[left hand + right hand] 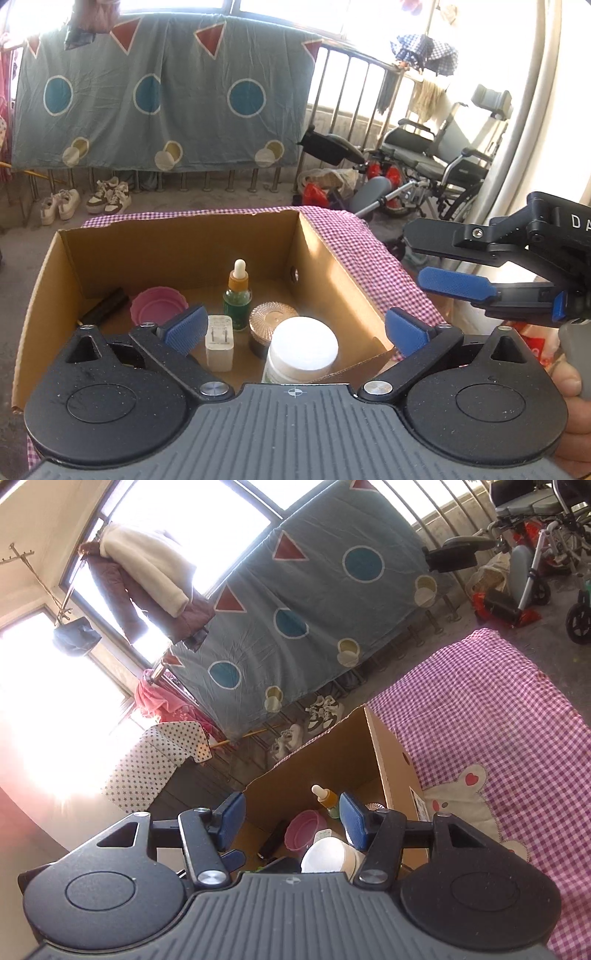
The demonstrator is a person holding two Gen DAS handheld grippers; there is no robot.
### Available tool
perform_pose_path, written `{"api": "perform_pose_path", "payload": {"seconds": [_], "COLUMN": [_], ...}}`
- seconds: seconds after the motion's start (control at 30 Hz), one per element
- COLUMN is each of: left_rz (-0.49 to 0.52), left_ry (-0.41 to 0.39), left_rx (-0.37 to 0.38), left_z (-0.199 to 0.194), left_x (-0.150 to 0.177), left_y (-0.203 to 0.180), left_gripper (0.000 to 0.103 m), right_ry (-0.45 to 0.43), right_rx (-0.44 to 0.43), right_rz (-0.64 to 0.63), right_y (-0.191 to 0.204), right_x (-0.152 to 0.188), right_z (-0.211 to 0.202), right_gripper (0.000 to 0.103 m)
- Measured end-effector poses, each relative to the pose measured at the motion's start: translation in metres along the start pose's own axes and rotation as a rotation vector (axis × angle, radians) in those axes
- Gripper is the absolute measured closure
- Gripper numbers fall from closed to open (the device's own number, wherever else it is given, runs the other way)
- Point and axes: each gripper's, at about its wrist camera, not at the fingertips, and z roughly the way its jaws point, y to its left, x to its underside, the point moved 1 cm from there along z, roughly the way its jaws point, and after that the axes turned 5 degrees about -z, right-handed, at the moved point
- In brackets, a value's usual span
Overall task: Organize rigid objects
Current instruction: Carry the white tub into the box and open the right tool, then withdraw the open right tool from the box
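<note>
An open cardboard box (351, 280) stands on a purple checked cloth (354, 240). Inside it are a green dropper bottle (237, 299), a pink cup (159, 304), a white charger plug (219, 345), a ribbed round jar (271, 319), a white-lidded jar (306, 349) and a black object (105, 306). My left gripper (295, 330) hangs over the box's near side, jaws wide open around nothing, with the white-lidded jar below them. My right gripper (417, 254) is open and empty to the right of the box, above the cloth. In the right wrist view, the right gripper (291, 819) looks down at the box (388, 746) and white-lidded jar (328, 854).
A blue patterned sheet (159, 96) hangs on a railing behind the box. Shoes (107, 194) sit on the floor below it. A wheelchair (436, 162) and bags stand at the back right. A hand (570, 387) holds the right gripper's handle.
</note>
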Motion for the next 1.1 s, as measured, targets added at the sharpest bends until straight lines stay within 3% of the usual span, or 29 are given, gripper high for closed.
{"api": "perform_pose_path", "payload": {"seconds": [0.17, 0.4, 0.53, 0.7, 0.83, 0.97, 1.1], "left_rz": [-0.04, 0.024, 0.041, 0.016, -0.039, -0.056, -0.072], "left_ry": [-0.031, -0.005, -0.008, -0.008, 0.003, 0.006, 0.013], "left_rx": [-0.151, -0.289, -0.322, -0.338, -0.316, -0.38, -0.4], "left_z": [-0.027, -0.039, -0.042, -0.048, -0.051, -0.05, -0.046], "left_x": [0.004, 0.012, 0.013, 0.019, 0.019, 0.018, 0.018], "left_y": [0.006, 0.004, 0.008, 0.022, 0.033, 0.041, 0.045], "left_gripper": [0.0, 0.0, 0.0, 0.0, 0.0, 0.0, 0.0], "right_ry": [-0.014, -0.007, -0.01, -0.033, -0.047, -0.034, -0.001], "right_rx": [0.068, 0.161, 0.198, 0.25, 0.315, 0.403, 0.429], "right_rz": [-0.051, -0.119, -0.164, -0.255, -0.316, -0.374, -0.409], "right_y": [0.012, 0.03, 0.04, 0.058, 0.067, 0.073, 0.077], "right_x": [0.013, 0.031, 0.034, 0.037, 0.041, 0.048, 0.054], "right_z": [-0.021, -0.032, -0.034, -0.037, -0.036, -0.029, -0.016], "right_gripper": [0.032, 0.02, 0.007, 0.0, 0.0, 0.0, 0.0]}}
